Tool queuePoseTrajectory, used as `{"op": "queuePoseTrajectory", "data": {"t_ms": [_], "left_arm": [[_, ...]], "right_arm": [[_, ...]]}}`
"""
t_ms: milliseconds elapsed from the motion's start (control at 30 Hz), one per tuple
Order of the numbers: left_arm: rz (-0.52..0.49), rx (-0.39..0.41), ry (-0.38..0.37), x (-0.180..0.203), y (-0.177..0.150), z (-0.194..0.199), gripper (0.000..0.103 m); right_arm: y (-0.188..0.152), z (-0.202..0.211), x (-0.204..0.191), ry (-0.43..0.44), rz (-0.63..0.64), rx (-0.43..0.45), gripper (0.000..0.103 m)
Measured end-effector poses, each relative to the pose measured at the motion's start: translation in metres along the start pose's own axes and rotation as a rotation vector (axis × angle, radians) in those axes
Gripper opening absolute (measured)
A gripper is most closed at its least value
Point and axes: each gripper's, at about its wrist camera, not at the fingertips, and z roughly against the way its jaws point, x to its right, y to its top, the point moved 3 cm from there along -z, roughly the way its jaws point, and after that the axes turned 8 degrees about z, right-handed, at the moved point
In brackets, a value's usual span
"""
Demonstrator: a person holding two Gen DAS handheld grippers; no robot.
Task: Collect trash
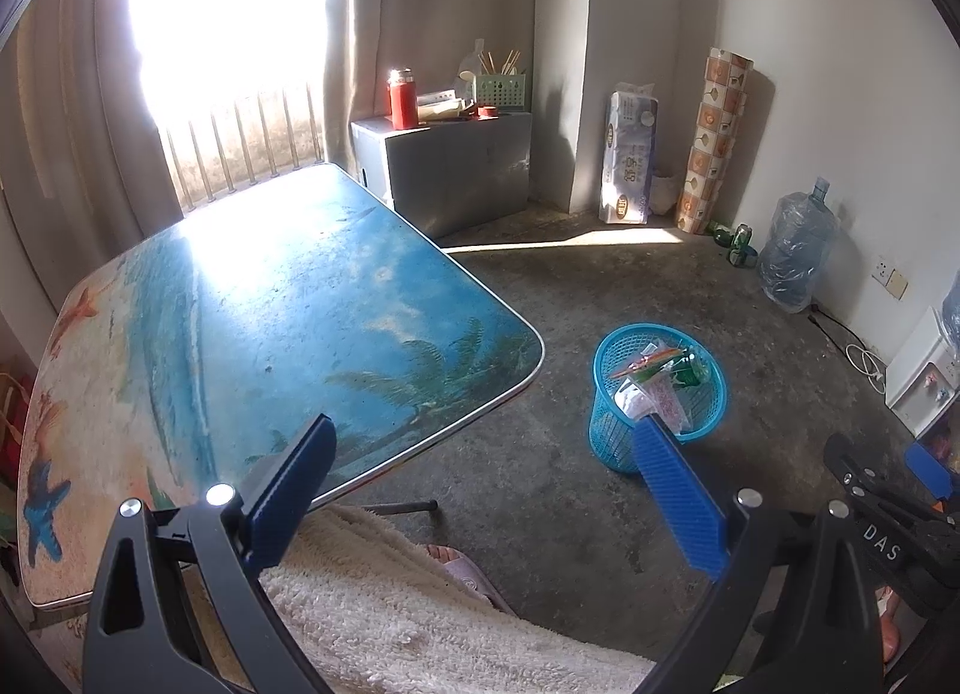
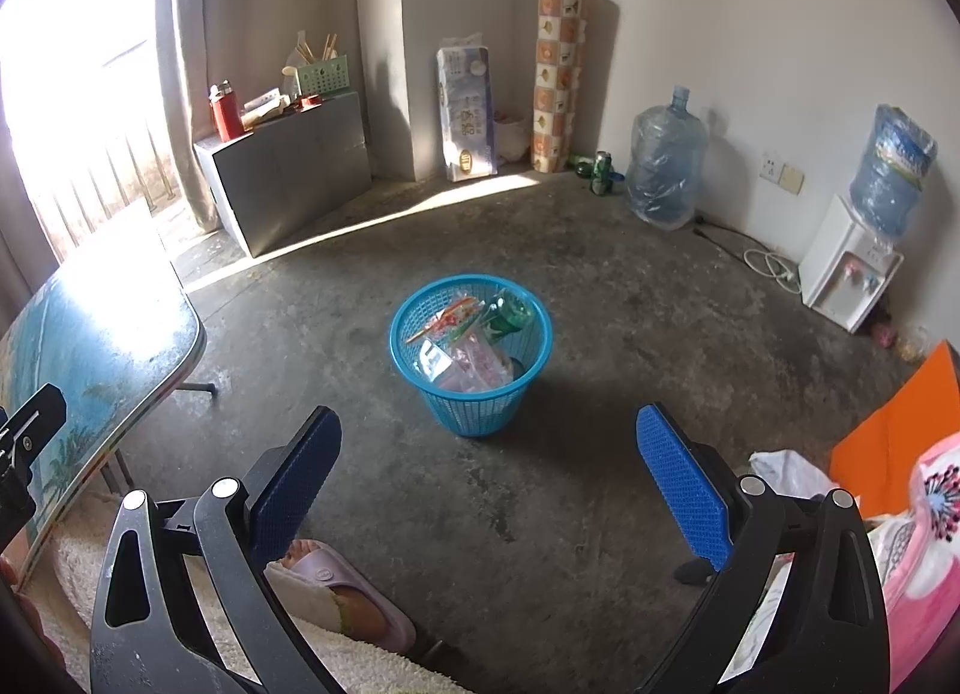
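- I'm holding my left tongs [image 1: 486, 433] and right tongs [image 2: 489, 424] spread wide, both gripping nothing.
- The blue plastic mesh basket [image 2: 480, 409] is sitting ahead between my right fingers, holding wrappers [image 2: 474, 361] and, seemingly, a green bottle [image 2: 509, 317].

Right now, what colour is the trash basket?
Blue mesh basket; right wrist view shows it best.

The letters "DAS" stand in white on the black body of the right hand-held gripper [image 1: 882, 541], seen at the edge of the left wrist view. The tall pack of paper rolls [image 1: 629, 157] against the wall carries printed characters and what looks like "40", too small to read surely.
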Motion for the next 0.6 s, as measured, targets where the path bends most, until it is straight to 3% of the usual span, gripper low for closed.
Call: {"op": "queuePoseTrajectory", "data": {"t_ms": [600], "left_arm": [[-0.018,-0.009,-0.015,0.013,0.000,0.002,0.097]], "right_arm": [[0.001,0.000,0.001,0.003,-0.001,0.001,0.095]]}}
